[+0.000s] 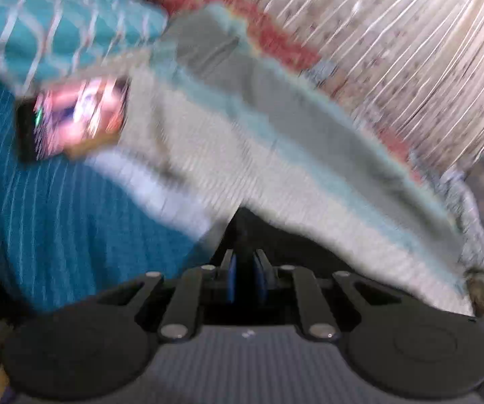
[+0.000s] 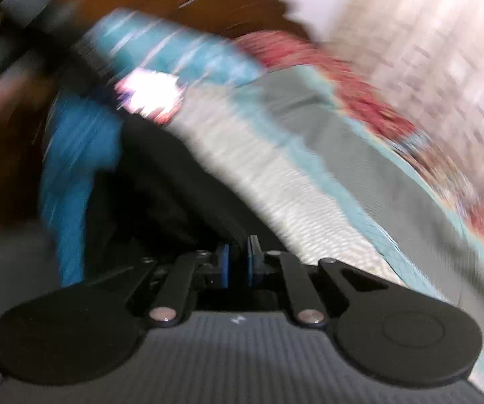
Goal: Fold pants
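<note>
- Blur affects both views; fine detail is unreadable.
- Left gripper: blue pads stand close together with dark fabric rising from the narrow gap between them. The jaws appear clamped on this fabric.
- Right gripper: pads also stand close together, with a narrow gap. Dark fabric lies directly ahead of the tips and reaches them; the jaws appear clamped on it, though blur hides the contact line.
- Pants: the dark fabric. In the right view it spreads as a large black mass from the fingertips up and to the left. In the left view only a small dark wedge shows just ahead of the pads.
- Bed: a pale cover with a grey and light-teal band lies beyond the pants and runs diagonally across both views.
- Blue blanket: striped, left of the pale cover.
- Pillow: teal with a white lattice pattern, at the upper left.
- Phone: lit screen, lying on the bed below the pillow.
- Red cloth: along the far edge of the bed.
- Curtain: pale and pleated, upper right.
</note>
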A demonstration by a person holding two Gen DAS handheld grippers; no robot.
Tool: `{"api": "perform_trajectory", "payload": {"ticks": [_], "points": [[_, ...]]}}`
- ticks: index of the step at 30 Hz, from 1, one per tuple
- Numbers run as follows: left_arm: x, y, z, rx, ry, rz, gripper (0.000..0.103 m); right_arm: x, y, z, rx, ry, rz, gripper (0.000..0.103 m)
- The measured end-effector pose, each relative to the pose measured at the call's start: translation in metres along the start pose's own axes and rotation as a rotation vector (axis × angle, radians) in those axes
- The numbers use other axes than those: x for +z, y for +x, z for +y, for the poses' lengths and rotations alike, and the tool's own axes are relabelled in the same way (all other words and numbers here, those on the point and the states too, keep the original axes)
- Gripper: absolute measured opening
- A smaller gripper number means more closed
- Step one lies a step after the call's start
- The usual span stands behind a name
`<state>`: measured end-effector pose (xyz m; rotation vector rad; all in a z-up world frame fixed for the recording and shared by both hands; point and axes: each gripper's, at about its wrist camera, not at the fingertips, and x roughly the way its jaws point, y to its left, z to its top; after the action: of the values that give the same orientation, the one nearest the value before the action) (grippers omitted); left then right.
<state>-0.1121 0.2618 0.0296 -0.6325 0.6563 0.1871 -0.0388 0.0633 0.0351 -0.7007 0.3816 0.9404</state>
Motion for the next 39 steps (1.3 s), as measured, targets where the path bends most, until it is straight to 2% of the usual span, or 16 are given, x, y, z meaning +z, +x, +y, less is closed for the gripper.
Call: {"api": "perform_trajectory", "payload": {"ticks": [3, 7, 8, 9, 11, 13, 16, 19, 24, 26, 28, 30, 31, 32, 36, 39], "points": [[-0.026, 0.004, 0.013, 0.037, 0.0, 0.053, 0.017, -0.024, 0.011, 0.021, 0.171, -0.029, 0.112, 0.015], [-0.028, -0.007, 0.025, 0.104, -0.042, 0.064, 0.051, -0.018, 0.018, 0.01, 0.206, 0.035, 0.107, 0.016], [-0.027, -0.012, 0.032, 0.104, -0.063, 0.063, 0.051, -0.014, 0.017, 0.002, 0.228, 0.066, 0.118, 0.021], [-0.024, -0.016, 0.037, 0.09, -0.087, 0.063, 0.051, -0.008, 0.017, -0.009, 0.272, 0.12, 0.133, 0.037], [-0.019, -0.025, 0.044, 0.091, -0.128, 0.06, 0.061, 0.0, 0.017, -0.025, 0.394, 0.267, 0.147, 0.055], [-0.017, -0.026, 0.048, 0.068, -0.165, 0.066, 0.075, 0.001, 0.007, -0.047, 0.463, 0.406, 0.115, 0.055], [-0.016, -0.015, 0.047, -0.001, -0.206, 0.104, 0.079, 0.009, 0.007, -0.052, 0.457, 0.467, 0.087, 0.056], [-0.018, 0.0, 0.034, -0.048, -0.197, 0.155, 0.079, 0.012, 0.0, -0.03, 0.425, 0.394, 0.09, 0.059], [-0.019, 0.019, 0.013, -0.072, -0.147, 0.194, 0.087, 0.033, 0.017, 0.011, 0.424, 0.215, 0.072, 0.084], [-0.019, 0.03, 0.008, -0.062, -0.137, 0.211, 0.086, 0.037, 0.039, 0.02, 0.403, 0.149, 0.082, 0.084], [-0.018, 0.036, 0.003, -0.03, -0.124, 0.209, 0.066, 0.038, 0.058, 0.029, 0.375, 0.099, 0.122, 0.082], [-0.013, 0.033, -0.002, -0.013, -0.104, 0.199, 0.047, 0.035, 0.067, 0.031, 0.322, 0.084, 0.147, 0.042], [-0.01, 0.028, -0.003, -0.035, -0.104, 0.195, 0.041, 0.035, 0.065, 0.023, 0.306, 0.112, 0.148, 0.038], [-0.005, 0.021, -0.005, -0.069, -0.111, 0.187, 0.035, 0.037, 0.058, 0.008, 0.344, 0.185, 0.148, 0.024], [0.029, 0.002, -0.027, -0.189, -0.09, 0.109, 0.037, 0.053, 0.036, -0.051, 0.427, 0.493, 0.065, 0.022], [0.064, 0.014, -0.051, -0.273, -0.074, 0.079, 0.04, 0.064, 0.031, -0.1, 0.395, 0.717, -0.017, 0.022]]}}
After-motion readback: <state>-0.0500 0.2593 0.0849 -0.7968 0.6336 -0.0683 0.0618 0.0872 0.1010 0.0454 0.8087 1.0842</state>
